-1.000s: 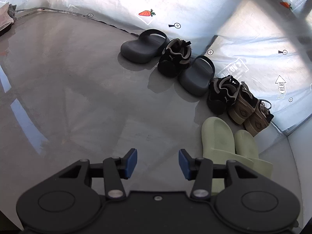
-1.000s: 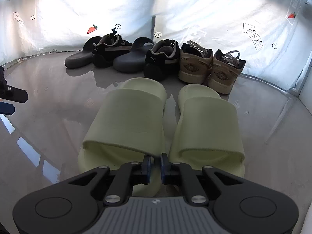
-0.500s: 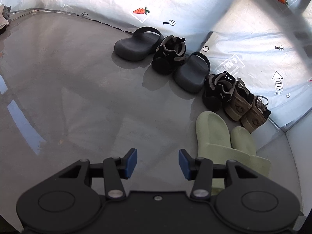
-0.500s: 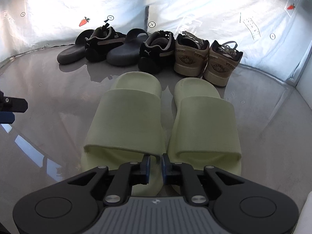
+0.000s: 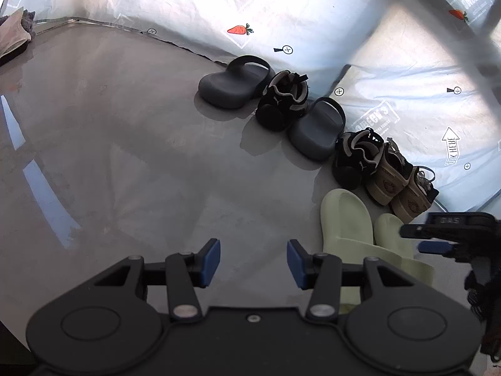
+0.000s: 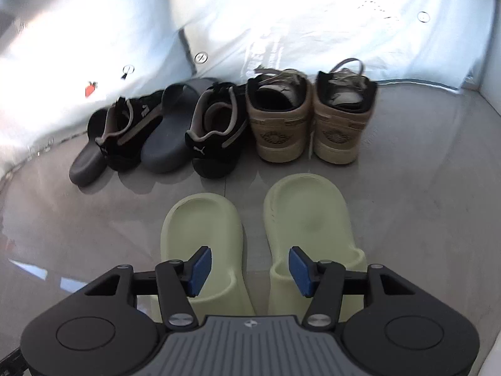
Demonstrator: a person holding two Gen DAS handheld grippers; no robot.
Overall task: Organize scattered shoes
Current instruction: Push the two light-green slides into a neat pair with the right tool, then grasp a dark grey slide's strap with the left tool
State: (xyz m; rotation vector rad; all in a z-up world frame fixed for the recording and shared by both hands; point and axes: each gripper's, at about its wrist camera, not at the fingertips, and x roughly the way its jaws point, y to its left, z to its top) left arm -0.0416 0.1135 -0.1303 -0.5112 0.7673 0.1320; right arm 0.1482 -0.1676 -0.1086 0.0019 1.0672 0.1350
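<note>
Two pale green slides (image 6: pixel 203 238) (image 6: pixel 308 219) lie side by side on the grey floor, in front of a row of shoes along the white sheet: a dark grey clog (image 6: pixel 84 166), a black sneaker (image 6: pixel 128 131), a second grey clog (image 6: pixel 169 144), a second black sneaker (image 6: pixel 216 138), and two tan sneakers (image 6: pixel 277 128) (image 6: pixel 339 125). My right gripper (image 6: pixel 247 266) is open and empty, raised above the slides' straps. My left gripper (image 5: pixel 253 263) is open and empty over bare floor, left of the green slides (image 5: pixel 344 219). The right gripper (image 5: pixel 438 241) shows in the left wrist view.
A white printed sheet (image 5: pixel 313 15) backs the shoe row and curves around the floor's edge. A cloth bundle (image 5: pixel 12 34) lies at the far left in the left wrist view. Bare grey floor (image 5: pixel 109 141) spreads left of the shoes.
My right gripper has opened and lifted back from the green slides, leaving them on the floor. It now shows in the left wrist view. My left gripper stays open.
</note>
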